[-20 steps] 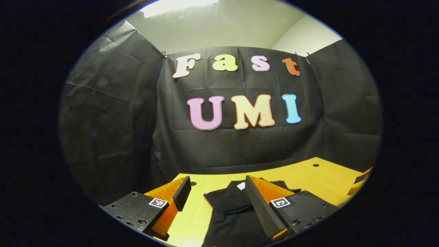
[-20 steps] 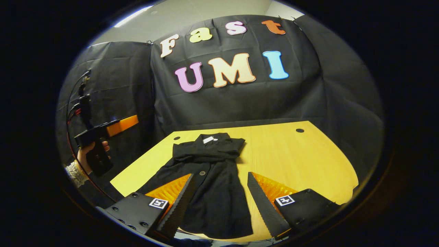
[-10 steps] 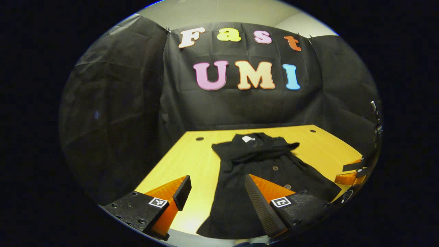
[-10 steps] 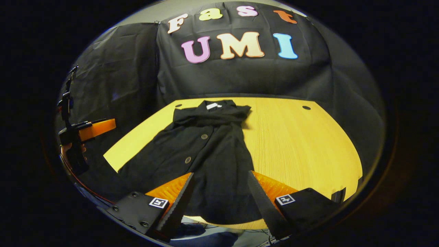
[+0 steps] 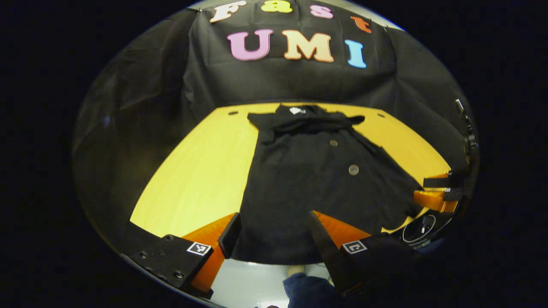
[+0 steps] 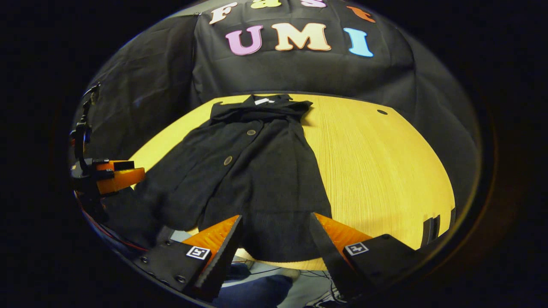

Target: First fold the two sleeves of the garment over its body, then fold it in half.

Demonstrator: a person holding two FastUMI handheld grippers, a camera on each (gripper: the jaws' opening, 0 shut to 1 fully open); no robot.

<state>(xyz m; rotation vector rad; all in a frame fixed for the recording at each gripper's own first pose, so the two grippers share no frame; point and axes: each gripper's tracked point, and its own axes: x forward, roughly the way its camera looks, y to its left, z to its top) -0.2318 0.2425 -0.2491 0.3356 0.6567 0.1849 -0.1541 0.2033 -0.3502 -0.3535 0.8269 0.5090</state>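
A black buttoned garment (image 5: 317, 179) lies lengthwise on the yellow table (image 5: 201, 171), collar at the far end, both sleeves lying across its chest (image 5: 308, 122). Its hem (image 5: 274, 252) reaches the table's near edge. My left gripper (image 5: 274, 231) hovers open over the hem, fingers astride the cloth's left part, nothing between them. In the right gripper view the same garment (image 6: 252, 179) spreads toward the near edge, and my right gripper (image 6: 276, 237) stands open above the hem's right part. The left gripper (image 6: 111, 175) shows at that view's left, and the right gripper (image 5: 436, 192) at the left gripper view's right edge.
Bare yellow table (image 6: 385, 171) stretches to the right of the garment, with a small round hole (image 6: 382, 112) near the far edge. Black cloth walls enclose the table on three sides. Below the near edge a dark blue trouser leg (image 6: 257, 293) and floor cables show.
Both grippers have tipped downward and drawn back toward the near edge, so the garment's hem now sits between their fingers. The garment itself has not moved.
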